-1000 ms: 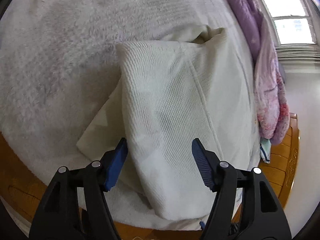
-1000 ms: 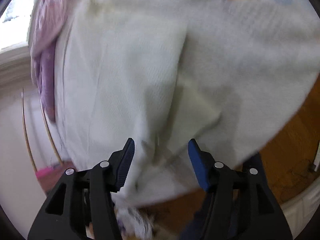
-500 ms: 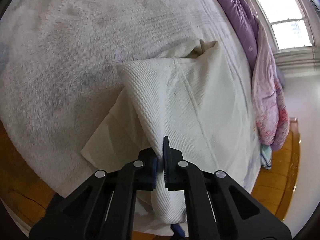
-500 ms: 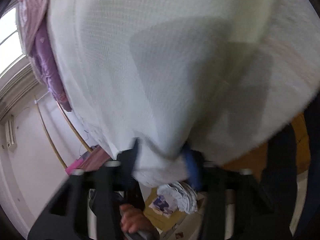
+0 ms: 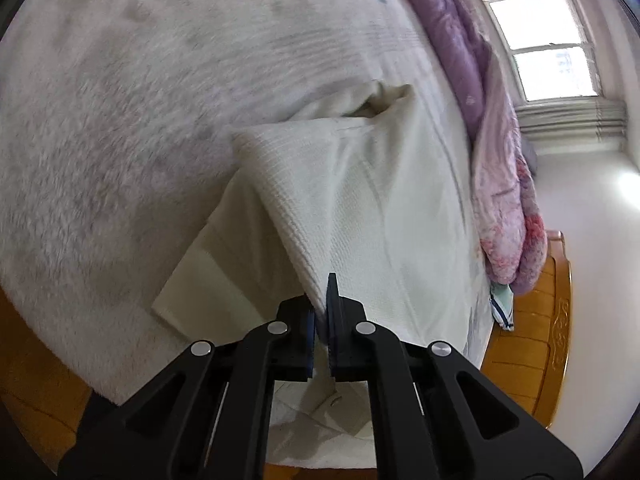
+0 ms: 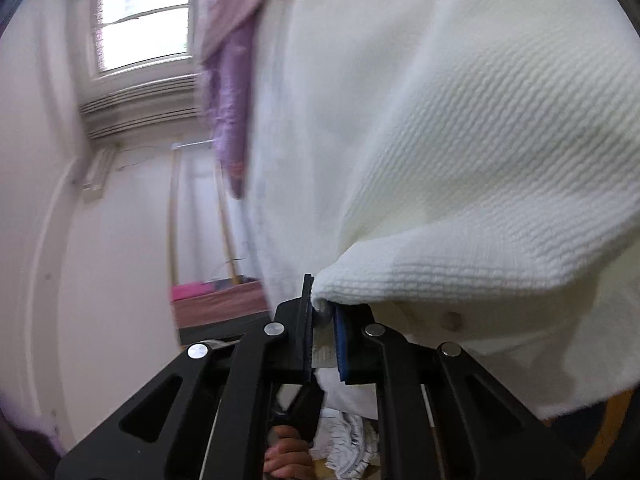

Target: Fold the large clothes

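While cream garment (image 5: 360, 208) lies partly folded on fuzzy white blanket (image 5: 120, 140), near bed's near edge, left gripper (image 5: 321, 312) clamped on garment's near fold edge, jaws together on cloth. Right gripper (image 6: 323, 320) jaws just closing, now pinching bunched ribbed corner of garment (image 6: 460, 200), cloth draped above and right of it. Purple quilt (image 5: 480, 92) heaped along far right. Window (image 5: 548, 48) beyond.

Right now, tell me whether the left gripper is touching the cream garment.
Touching. The left wrist view shows the left gripper shut on a fold of the cream garment, the cloth pinched between its blue pads.
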{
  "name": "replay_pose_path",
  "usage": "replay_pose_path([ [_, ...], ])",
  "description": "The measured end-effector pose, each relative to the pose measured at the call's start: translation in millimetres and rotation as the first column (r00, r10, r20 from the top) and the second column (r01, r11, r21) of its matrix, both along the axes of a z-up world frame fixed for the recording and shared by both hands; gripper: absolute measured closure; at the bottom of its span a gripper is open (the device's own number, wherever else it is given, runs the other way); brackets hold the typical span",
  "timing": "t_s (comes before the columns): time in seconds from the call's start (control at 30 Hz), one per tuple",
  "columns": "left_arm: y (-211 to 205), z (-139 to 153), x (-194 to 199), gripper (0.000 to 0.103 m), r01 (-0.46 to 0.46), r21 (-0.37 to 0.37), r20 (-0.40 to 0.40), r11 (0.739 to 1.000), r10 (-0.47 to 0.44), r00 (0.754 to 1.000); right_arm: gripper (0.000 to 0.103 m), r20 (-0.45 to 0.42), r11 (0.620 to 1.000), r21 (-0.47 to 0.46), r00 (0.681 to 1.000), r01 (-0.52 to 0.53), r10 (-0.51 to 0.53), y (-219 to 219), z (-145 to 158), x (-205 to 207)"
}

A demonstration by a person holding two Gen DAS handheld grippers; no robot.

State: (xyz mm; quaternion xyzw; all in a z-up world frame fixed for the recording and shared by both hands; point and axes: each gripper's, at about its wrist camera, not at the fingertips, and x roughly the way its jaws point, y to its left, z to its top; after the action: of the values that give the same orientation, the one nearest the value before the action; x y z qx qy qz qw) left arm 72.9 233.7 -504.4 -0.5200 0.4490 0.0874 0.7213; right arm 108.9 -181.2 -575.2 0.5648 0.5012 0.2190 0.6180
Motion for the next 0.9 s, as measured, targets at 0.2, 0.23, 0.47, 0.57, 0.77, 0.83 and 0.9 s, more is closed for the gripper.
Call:
replay_pose_path([
  [0.2,-3.7,-19.3,-4.1,0.098,0.051,0.051,-0.071,0.997,-0.047,0.996,0.095,-0.153,0.993,-0.116,0.988,-0.032,0.014,-7.0,-37.2,-36.6],
  [0.23,-3.8,-21.4,-5.9,0.098,0.05,0.05,-0.079,0.998,-0.046,0.996,0.094,-0.162,0.992,-0.124,0.987,-0.033,0.013,-8.4,-38.2,-40.2],
  [0.47,-4.7,-33.2,-19.0,0.098,0.086,0.088,-0.144,0.992,-0.073,0.987,0.089,-0.198,0.981,-0.184,0.98,-0.063,0.026,-5.7,-38.4,-35.1],
  [0.57,-1.9,-29.4,-19.7,0.098,0.067,0.069,-0.138,0.995,-0.057,0.989,0.084,-0.225,0.977,-0.197,0.974,-0.078,0.032,6.3,-22.2,-26.2],
  [0.77,6.9,-9.4,-12.2,0.086,0.071,0.058,-0.111,0.996,-0.064,0.992,0.07,-0.269,0.946,-0.301,0.963,-0.118,0.034,-13.1,10.5,-14.0],
  [0.83,12.4,-2.4,-11.8,0.076,0.061,0.06,-0.106,0.996,-0.054,0.993,0.058,-0.272,0.915,-0.383,0.962,-0.124,0.017,-37.7,26.3,-11.2],
  [0.9,18.6,3.3,-13.2,0.068,0.043,0.065,-0.1,0.997,-0.036,0.994,0.058,-0.25,0.902,-0.413,0.968,-0.125,0.019,-52.7,37.6,-9.3],
])
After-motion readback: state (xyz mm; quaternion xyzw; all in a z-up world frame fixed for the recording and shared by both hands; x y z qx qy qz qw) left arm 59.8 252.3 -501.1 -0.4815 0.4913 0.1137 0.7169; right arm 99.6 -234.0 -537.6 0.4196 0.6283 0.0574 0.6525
